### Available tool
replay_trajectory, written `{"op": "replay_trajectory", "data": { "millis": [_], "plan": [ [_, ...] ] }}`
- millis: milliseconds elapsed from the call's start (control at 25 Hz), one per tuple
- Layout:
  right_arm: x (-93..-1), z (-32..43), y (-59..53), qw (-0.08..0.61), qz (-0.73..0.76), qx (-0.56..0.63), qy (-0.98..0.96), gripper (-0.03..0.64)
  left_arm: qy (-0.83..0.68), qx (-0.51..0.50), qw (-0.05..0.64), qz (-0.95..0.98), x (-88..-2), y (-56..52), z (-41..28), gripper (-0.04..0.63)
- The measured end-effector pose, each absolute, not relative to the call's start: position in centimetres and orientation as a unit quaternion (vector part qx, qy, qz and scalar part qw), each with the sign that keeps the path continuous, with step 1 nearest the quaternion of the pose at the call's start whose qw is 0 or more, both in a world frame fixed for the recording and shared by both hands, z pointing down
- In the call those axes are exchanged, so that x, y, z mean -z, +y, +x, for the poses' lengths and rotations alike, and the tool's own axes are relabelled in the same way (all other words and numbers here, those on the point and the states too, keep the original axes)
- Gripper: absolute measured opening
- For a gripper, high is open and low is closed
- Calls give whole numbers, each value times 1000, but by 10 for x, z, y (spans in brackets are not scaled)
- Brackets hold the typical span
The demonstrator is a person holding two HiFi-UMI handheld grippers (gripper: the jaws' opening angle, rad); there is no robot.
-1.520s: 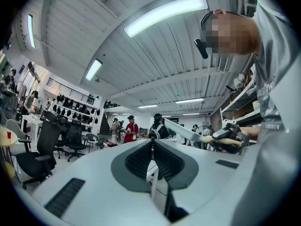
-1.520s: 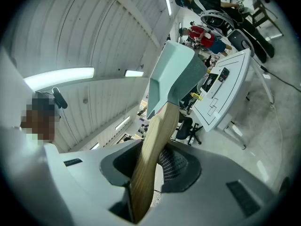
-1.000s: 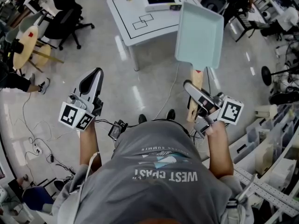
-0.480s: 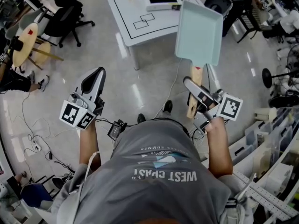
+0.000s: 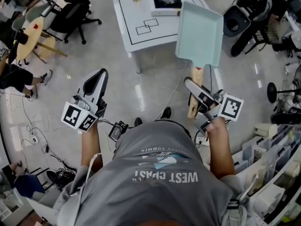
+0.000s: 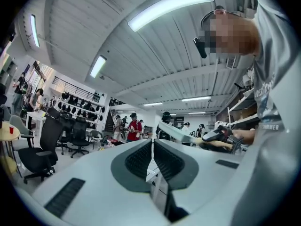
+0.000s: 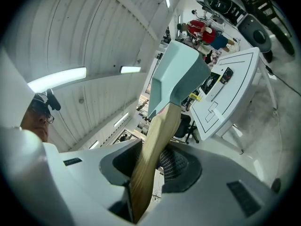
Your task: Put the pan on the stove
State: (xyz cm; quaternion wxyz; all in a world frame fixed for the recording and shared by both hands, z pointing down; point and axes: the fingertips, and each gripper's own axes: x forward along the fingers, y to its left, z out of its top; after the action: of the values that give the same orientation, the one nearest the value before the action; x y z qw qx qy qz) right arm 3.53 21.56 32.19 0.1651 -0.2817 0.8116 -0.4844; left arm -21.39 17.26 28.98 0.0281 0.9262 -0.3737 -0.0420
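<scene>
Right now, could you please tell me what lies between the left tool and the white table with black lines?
Only bare glossy floor separates the left tool from the white table with black lines; the head view shows it.

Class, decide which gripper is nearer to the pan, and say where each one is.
Right. The right gripper clamps the pan by its wooden handle. The left gripper, shut and empty, is off to the pan's left, not touching it.

Head view: up high, looks down.
Left gripper view: close behind jaws, looks level.
Right gripper view: close behind jaws, tipped sideways.
Head and right gripper view share: table [image 5: 141, 13].
</scene>
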Motion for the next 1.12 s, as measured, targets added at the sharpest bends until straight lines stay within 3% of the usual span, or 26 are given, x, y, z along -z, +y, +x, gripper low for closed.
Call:
{"op": "replay_trajectory", "data": {
  "millis": [1120],
  "plan": [
    [-342,143,104,120,-198,516,825,127,-468,32,34,883,-304,136,-105,11]
  ]
}}
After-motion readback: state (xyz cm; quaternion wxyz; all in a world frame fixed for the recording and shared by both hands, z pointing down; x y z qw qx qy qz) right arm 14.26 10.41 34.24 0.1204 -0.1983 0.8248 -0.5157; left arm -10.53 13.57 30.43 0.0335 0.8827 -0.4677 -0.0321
